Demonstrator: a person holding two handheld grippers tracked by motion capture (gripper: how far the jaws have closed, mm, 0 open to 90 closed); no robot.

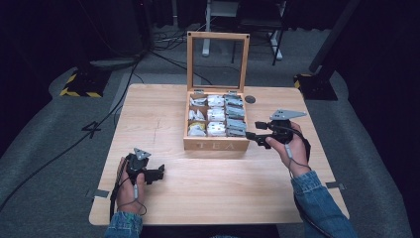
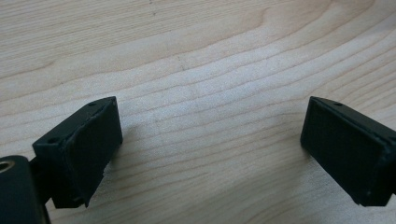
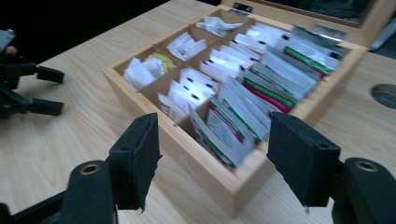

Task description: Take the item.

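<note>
Right gripper [image 1: 253,135] held open beside the tea box [image 1: 216,144].
Wooden, lid upright, its compartments hold white and green-striped tea packets [image 3: 243,116]; the box sits mid-table, just ahead of those spread jaws. Left gripper [image 1: 159,173], also open, hovers over bare table [image 2: 196,70].

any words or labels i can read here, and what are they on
"TEA" – on the front wall of the wooden tea box, in the high view.
Print on the tea bag packets inside the box – blurred, too small to read.
The right gripper and left gripper carry no readable markings.
</note>
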